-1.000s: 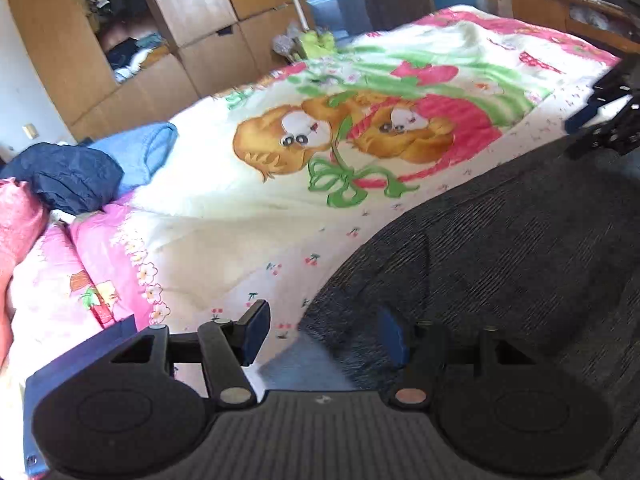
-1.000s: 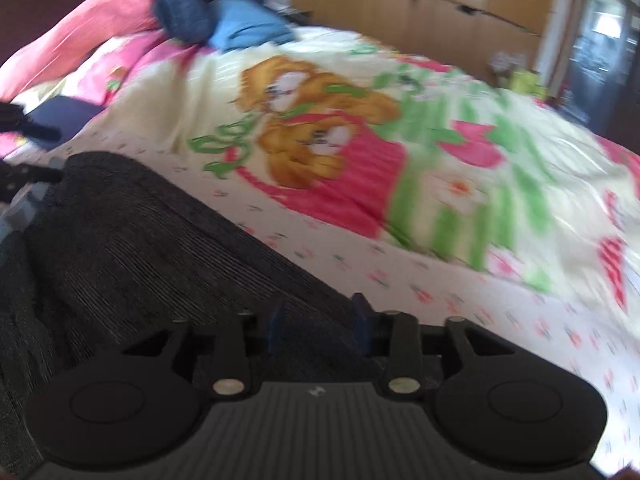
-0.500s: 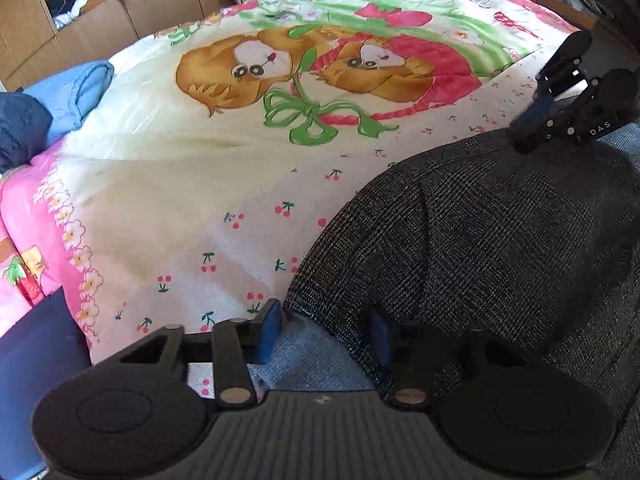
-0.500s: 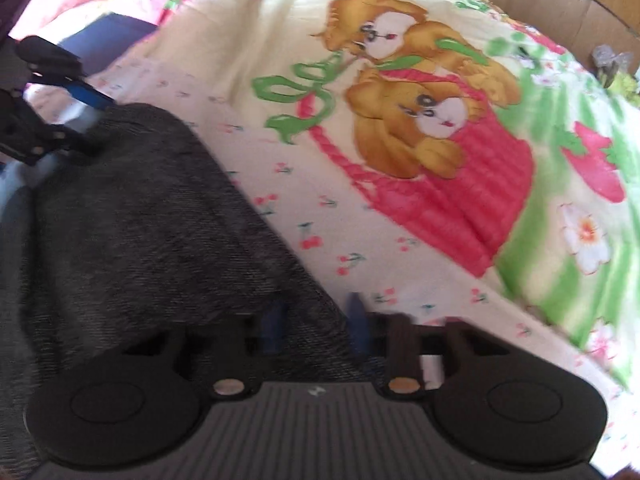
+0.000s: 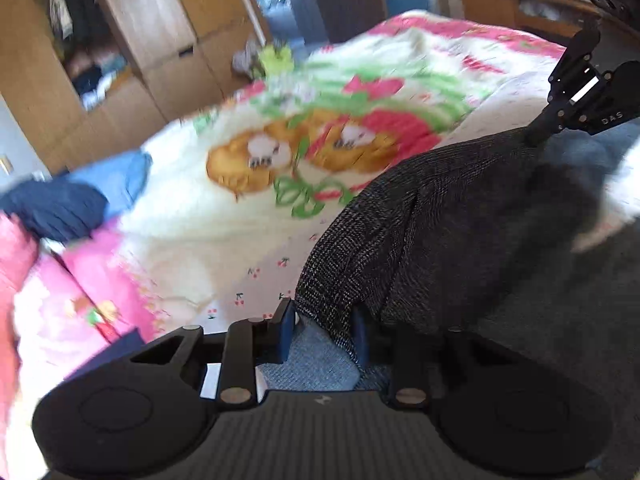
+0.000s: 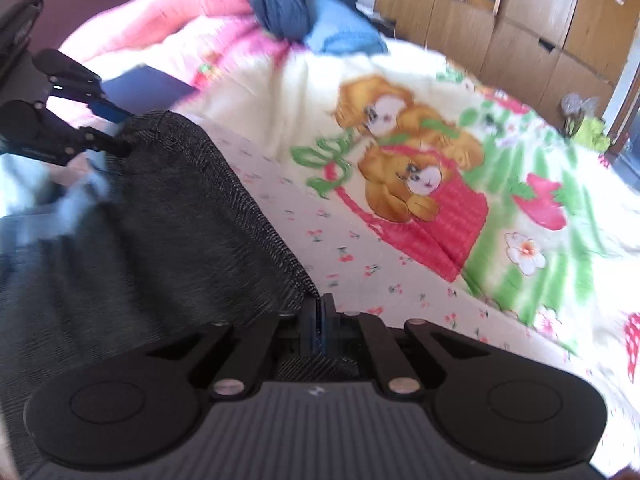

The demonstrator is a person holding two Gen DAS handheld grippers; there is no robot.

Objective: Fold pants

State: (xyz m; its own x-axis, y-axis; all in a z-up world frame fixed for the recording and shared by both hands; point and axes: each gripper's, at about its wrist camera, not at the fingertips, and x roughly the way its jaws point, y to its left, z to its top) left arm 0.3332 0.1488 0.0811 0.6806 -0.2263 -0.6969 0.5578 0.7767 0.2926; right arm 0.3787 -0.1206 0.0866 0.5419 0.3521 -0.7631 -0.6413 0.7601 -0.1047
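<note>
Dark grey pants lie over the near side of a bed, and their far edge is lifted off the blanket between both grippers. At the bottom of the left wrist view, my left gripper is closing its jaws, and the pants' left corner fills the gap between its blue pads. My right gripper is shut on the right corner of the same edge. The cloth hangs in a sagging ridge from one gripper to the other.
A cartoon-puppy blanket covers the bed. Navy and blue clothes are piled by a pink pillow. Light blue fabric lies under the pants. Wooden wardrobes stand beyond the bed.
Both grippers' jaws closed onto the pants' edge, the right fully. Both then rose and pulled back, lifting that edge off the blanket.
</note>
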